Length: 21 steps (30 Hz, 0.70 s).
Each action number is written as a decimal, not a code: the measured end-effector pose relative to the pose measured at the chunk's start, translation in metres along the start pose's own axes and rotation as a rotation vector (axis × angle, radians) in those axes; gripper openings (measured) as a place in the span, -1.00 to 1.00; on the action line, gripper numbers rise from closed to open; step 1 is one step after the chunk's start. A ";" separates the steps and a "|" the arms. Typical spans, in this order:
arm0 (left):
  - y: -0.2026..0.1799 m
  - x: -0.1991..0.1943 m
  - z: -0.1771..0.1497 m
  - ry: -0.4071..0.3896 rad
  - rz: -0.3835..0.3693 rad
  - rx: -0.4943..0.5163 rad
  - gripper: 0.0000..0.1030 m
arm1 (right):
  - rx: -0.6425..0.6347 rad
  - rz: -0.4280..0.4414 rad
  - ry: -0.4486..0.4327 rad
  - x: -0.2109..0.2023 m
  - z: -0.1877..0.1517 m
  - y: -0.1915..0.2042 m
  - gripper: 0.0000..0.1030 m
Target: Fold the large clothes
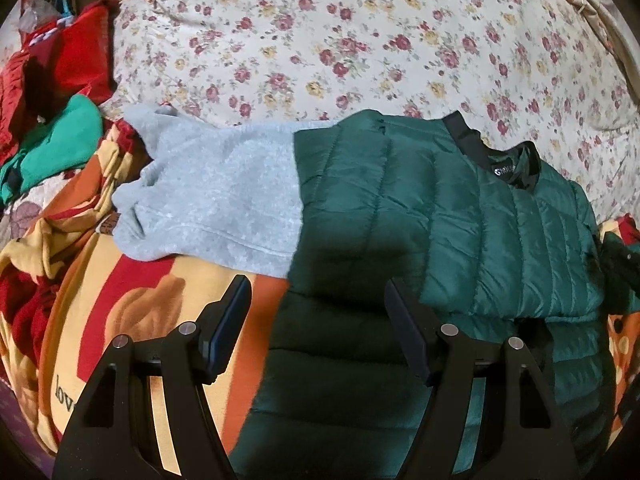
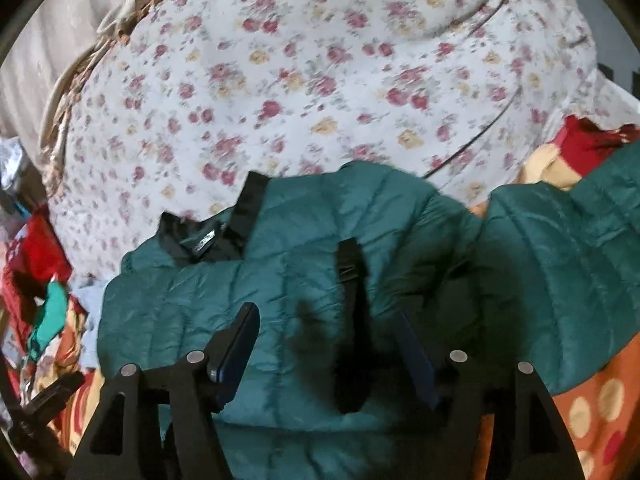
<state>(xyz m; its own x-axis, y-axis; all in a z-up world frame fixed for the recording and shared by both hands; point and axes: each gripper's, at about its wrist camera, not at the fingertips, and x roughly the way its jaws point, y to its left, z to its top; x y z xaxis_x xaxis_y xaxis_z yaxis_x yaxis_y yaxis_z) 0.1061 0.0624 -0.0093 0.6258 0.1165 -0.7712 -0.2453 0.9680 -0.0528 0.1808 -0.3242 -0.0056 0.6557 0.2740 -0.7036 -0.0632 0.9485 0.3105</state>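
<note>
Dark green quilted puffer jacket (image 1: 460, 216) lies spread flat on the bed, black collar toward the floral sheet, one sleeve folded across its front, hem overlapping a grey fleece garment (image 1: 216, 192).

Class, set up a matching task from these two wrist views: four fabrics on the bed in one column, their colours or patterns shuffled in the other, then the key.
Things:
1. puffer jacket
2. fleece garment
3. bedsheet
4. jacket collar

Colours:
A. pale with red and yellow flowers
B. black
C. dark green
D. light grey

Pairs: 1-C, 2-D, 3-A, 4-B
</note>
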 end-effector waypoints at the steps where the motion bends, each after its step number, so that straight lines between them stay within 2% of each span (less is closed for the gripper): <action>1: 0.003 0.001 -0.001 0.002 0.002 -0.009 0.35 | -0.020 0.004 0.021 0.006 -0.001 0.005 0.29; 3: 0.008 0.003 -0.001 0.016 0.003 -0.025 0.35 | -0.070 -0.020 0.068 0.026 -0.006 0.015 0.29; 4: 0.010 0.004 -0.001 0.023 0.006 -0.032 0.35 | -0.087 -0.033 0.090 0.034 -0.008 0.016 0.20; 5: 0.011 0.005 -0.002 0.025 0.009 -0.036 0.35 | -0.112 -0.055 0.119 0.045 -0.012 0.020 0.01; 6: 0.012 0.005 -0.002 0.026 0.011 -0.038 0.35 | -0.141 -0.072 0.132 0.051 -0.015 0.024 -0.56; 7: 0.012 0.005 -0.001 0.026 0.011 -0.038 0.35 | -0.178 -0.077 0.136 0.052 -0.016 0.029 -0.86; 10: 0.011 0.005 0.002 0.007 0.011 -0.039 0.35 | -0.256 -0.112 0.054 0.034 -0.011 0.037 -0.88; 12: 0.006 0.007 0.007 -0.001 -0.001 -0.047 0.35 | -0.251 -0.155 -0.003 0.024 -0.001 0.031 -0.88; 15: -0.007 0.012 0.014 0.000 -0.020 -0.049 0.35 | -0.222 -0.233 0.001 0.038 0.009 0.017 -0.88; 20: -0.032 0.027 0.027 -0.009 -0.055 -0.049 0.35 | -0.250 -0.214 0.008 0.057 0.008 0.019 -0.88; 21: -0.036 0.030 0.029 -0.009 -0.052 -0.046 0.35 | -0.250 -0.209 0.017 0.056 0.009 0.020 -0.77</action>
<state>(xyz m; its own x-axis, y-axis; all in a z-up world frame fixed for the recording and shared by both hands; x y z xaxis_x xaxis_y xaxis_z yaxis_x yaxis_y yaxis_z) 0.1549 0.0374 -0.0120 0.6452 0.0687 -0.7609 -0.2460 0.9616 -0.1218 0.2228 -0.2911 -0.0334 0.6617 0.0698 -0.7465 -0.1130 0.9936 -0.0072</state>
